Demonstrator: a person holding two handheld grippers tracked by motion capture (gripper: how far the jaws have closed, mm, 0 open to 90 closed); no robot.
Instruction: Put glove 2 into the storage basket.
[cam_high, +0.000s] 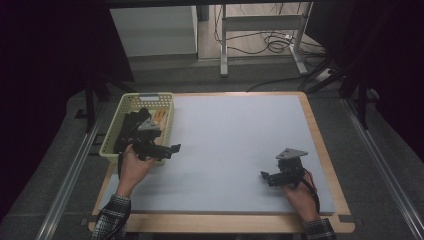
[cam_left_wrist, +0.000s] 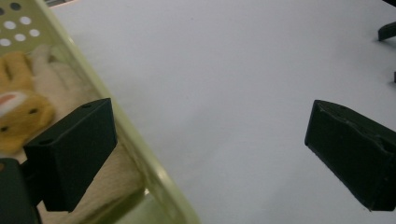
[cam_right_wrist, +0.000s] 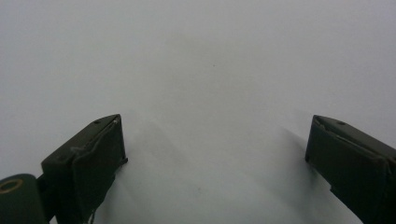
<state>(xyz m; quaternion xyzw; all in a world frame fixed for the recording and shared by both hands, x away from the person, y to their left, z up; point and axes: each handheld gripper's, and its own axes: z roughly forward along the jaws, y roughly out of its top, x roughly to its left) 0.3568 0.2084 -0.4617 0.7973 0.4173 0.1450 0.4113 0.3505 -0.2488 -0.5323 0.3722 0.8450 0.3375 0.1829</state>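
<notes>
Two forearms in checked sleeves come in over the near edge of the desk (cam_high: 320, 150), each hand gripping a set of tongs. Nearest on the right, the right tongs (cam_high: 266, 176) sit low over the pale grey mat that covers the desk, towards its near right corner, with the grey three-cornered plate on top and the cable trailing back past the wrist. Seen in the right gripper view, the right tongs (cam_right_wrist: 215, 154) have their two black jaws spread wide, with bare mat between them and nothing held. On the other side, the left tongs (cam_high: 172, 148) hover at the right-hand wall of a pale yellow-green basket (cam_high: 131, 101) that stands at the far left of the desk, well apart from the right tongs. In the left gripper view the left tongs (cam_left_wrist: 208, 149) are also spread wide and hold nothing: one jaw hangs over the inside of the basket (cam_left_wrist: 100, 91), the other over the open mat, so the basket's rim runs between them. Inside the basket, just beside that inner jaw, lies a soft toy (cam_left_wrist: 21, 114), yellow and cream, resting on pale fabric; the jaw does not touch it as far as can be told. From the high view, dark items fill much of the basket, with something orange and pale showing at its right side, too small to make out further.
</notes>
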